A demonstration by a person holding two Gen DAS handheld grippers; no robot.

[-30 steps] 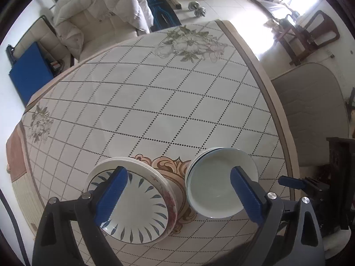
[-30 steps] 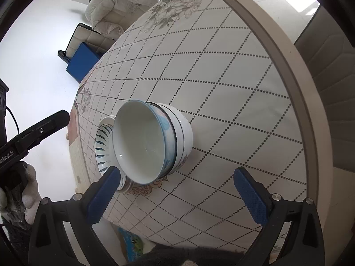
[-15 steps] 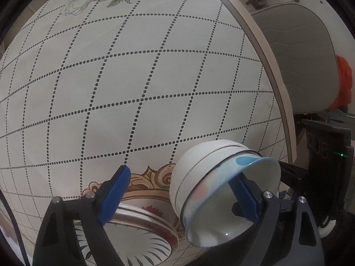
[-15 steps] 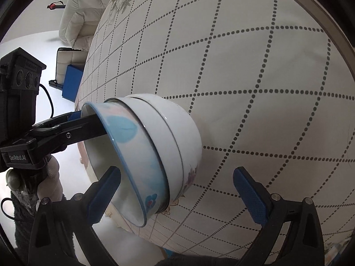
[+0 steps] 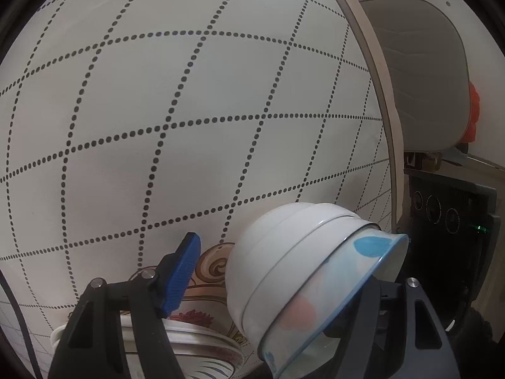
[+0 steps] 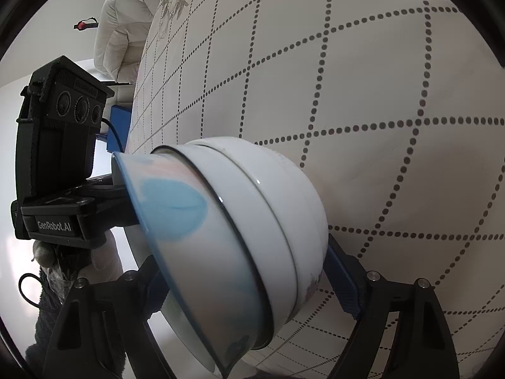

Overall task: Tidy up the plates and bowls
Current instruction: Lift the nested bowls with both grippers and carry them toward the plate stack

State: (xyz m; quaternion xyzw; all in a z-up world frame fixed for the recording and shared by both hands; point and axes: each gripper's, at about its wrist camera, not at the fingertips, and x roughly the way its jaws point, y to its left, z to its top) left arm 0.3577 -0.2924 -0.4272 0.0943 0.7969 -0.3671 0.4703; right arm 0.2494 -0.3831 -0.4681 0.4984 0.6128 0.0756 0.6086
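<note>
**Nested bowls between both grippers**

Your left gripper (image 5: 277, 284) and right gripper (image 6: 249, 284) straddle the tilted bowl stack (image 6: 240, 221) on the table (image 6: 378, 94); whether they clamp it is unclear. Plates (image 5: 195, 341) sit at nine o'clock. It looks heavy, glazed, breakable: grip the rim

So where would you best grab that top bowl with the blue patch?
By its flared rim, one finger inside and one outside, coming from the open mouth side. The top bowl sits nested in the white bowls, which cover its lower wall, and the stack tilts its mouth towards the cameras.
</note>
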